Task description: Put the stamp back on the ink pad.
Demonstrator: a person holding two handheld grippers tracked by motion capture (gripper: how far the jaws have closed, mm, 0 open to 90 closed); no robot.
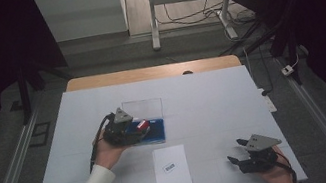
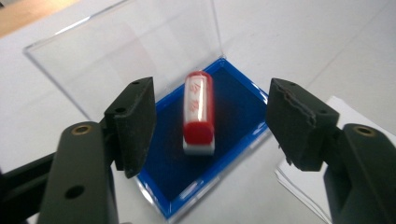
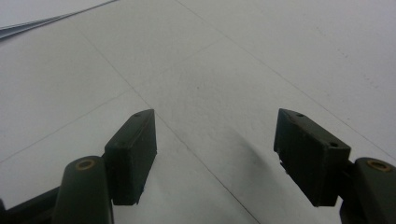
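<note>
Over the blue tray, left tool wide around a red stamp; right tool wide.

The stamp has a red body with pale lettering and a white base. It lies in a deep blue ink pad tray with a clear lid. The tabletop is white, each claw black.
</note>
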